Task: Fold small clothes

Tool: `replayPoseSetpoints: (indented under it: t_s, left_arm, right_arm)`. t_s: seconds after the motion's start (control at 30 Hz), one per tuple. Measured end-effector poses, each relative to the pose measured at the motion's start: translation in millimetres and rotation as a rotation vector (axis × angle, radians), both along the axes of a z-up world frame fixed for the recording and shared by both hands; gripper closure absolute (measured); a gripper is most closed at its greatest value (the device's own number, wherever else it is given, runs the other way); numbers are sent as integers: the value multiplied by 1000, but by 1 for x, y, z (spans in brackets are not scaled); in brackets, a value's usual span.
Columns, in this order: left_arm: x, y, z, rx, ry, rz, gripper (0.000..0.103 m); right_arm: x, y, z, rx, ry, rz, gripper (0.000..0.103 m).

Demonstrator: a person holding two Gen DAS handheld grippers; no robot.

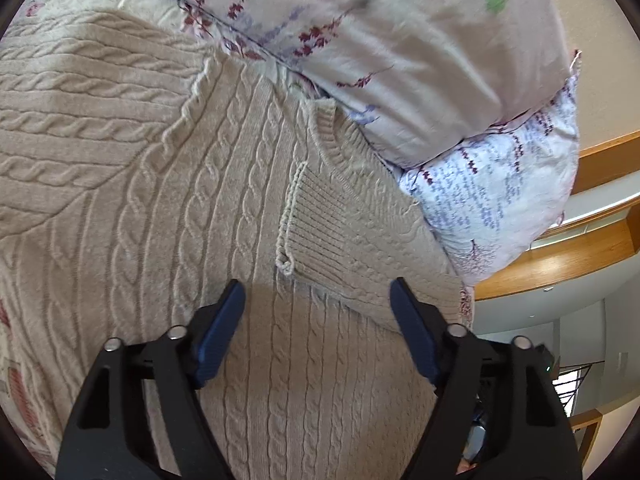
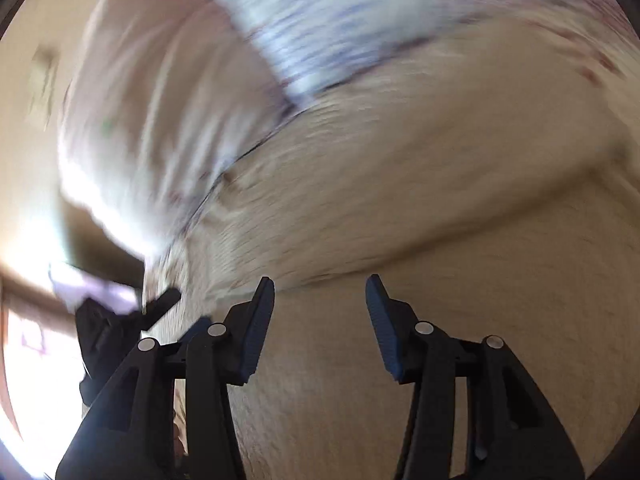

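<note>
Left tool (image 1: pixel 318 292) gaped wide above beige cable-knit sweater (image 1: pixel 168 208); right tool (image 2: pixel 320 290) also wide, empty; floral pillow (image 1: pixel 420 60) beside sweater.

Left tool (image 1: pixel 318 294) — black angular arms, silver pivot screws, ribbed blue pads, right tool (image 2: pixel 320 290) alike

Floral bedding (image 1: pixel 420 52), beige wall (image 1: pixel 600 60), wood trim (image 1: pixel 560 256) at right; bright glare (image 2: pixel 24 248) at left.

A floral-sheeted bed (image 1: pixel 28 8) is covered by a beige cable-knit sweater (image 1: pixel 160 208); floral pillows (image 1: pixel 420 60) are stacked at far right.
</note>
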State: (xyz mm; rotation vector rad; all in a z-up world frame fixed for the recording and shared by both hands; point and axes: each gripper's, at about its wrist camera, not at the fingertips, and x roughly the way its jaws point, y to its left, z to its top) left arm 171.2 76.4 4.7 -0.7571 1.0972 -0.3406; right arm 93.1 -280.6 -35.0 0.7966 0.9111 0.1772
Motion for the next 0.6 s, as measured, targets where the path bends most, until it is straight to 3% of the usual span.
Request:
replayPoseSetpoints:
  t_s: [0.1, 0.2, 0.23, 0.27, 0.37, 0.47, 0.6]
  left_arm:
    - [10, -7, -1, 39, -2, -14, 47]
    - [26, -17, -4, 48, 10, -35, 76]
    - [29, -18, -6, 48, 18, -42, 89]
    - [32, -21, -8, 55, 25, -52, 95]
    - [42, -26, 5, 109, -31, -69, 95]
    - [47, -24, 18, 164, -98, -76, 95]
    - [46, -20, 2, 233, -56, -81, 95]
  right_arm:
    - [-13, -56, -11, 87, 24, -208, 55]
    - [-16, -90, -20, 166, 4, -345, 61]
    - [-14, -96, -22, 169, -2, -365, 73]
    - [-12, -100, -23, 164, 3, -382, 88]
    - [-17, -105, -26, 186, -35, -415, 93]
    - [-28, -99, -15, 111, -80, -384, 93]
    - [-21, -84, -23, 52, -31, -354, 93]
